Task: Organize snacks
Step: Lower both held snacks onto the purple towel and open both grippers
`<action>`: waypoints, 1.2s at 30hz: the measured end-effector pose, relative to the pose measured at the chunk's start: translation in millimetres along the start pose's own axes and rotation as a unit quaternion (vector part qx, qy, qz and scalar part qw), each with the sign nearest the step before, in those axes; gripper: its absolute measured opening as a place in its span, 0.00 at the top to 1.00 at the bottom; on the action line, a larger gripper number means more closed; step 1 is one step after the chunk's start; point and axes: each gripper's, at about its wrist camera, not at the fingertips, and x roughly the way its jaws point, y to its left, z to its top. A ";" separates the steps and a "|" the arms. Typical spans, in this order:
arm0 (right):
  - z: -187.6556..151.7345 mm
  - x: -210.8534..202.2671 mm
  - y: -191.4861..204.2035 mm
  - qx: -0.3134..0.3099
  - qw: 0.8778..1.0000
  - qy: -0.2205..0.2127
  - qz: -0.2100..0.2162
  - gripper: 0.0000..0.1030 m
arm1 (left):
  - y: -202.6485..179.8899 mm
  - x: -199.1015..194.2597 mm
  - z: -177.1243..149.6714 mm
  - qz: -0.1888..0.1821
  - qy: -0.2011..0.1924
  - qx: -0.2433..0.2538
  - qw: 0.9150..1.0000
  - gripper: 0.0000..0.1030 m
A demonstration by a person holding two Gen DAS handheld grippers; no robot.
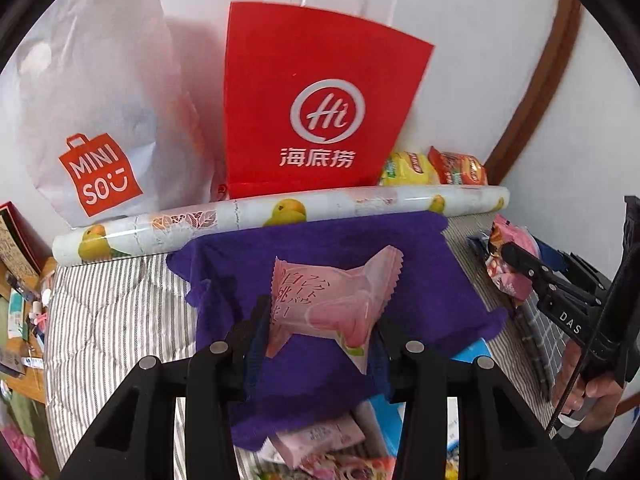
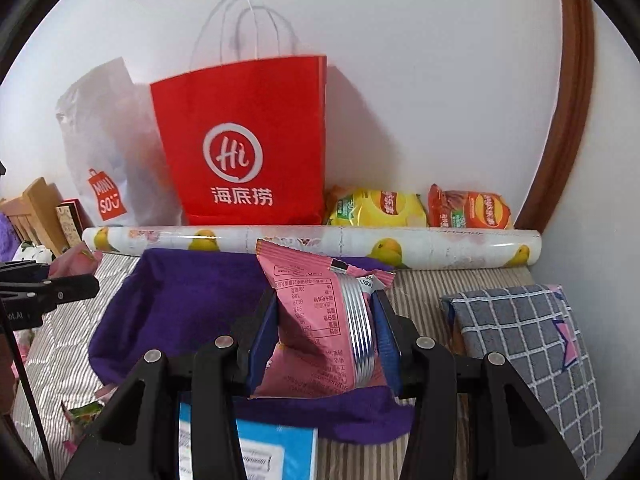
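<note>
My left gripper point(image 1: 318, 322) is shut on a pale pink peach snack pack point(image 1: 332, 304) and holds it above the purple cloth point(image 1: 320, 240). My right gripper point(image 2: 324, 328) is shut on a pink snack bag point(image 2: 316, 320) with a silver seam, held above the same purple cloth point(image 2: 188, 300). The right gripper also shows at the right edge of the left wrist view point(image 1: 520, 260) with its pink bag point(image 1: 504, 276). The left gripper's fingers point(image 2: 60, 286) show at the left edge of the right wrist view. More pink snack packs point(image 1: 316, 440) lie below the left gripper.
A red Haidilao paper bag point(image 1: 320, 100) and a white Miniso bag point(image 1: 96, 120) stand against the wall behind a patterned roll point(image 1: 280, 212). Yellow point(image 2: 376, 208) and orange point(image 2: 468, 208) chip bags lie beside the red bag. A checked grey cloth point(image 2: 528, 344) lies right. A blue box point(image 2: 276, 452) lies near.
</note>
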 end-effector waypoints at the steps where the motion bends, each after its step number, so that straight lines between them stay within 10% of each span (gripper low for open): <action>1: 0.2 4.9 -1.1 0.000 1.000 0.002 0.002 0.55 | 1.0 5.0 1.3 0.000 0.002 -0.001 1.000 0.59; 36: -12.3 125.4 -3.0 -0.037 0.992 0.115 0.022 0.56 | 32.4 121.0 3.4 0.013 0.081 -0.036 0.996 0.57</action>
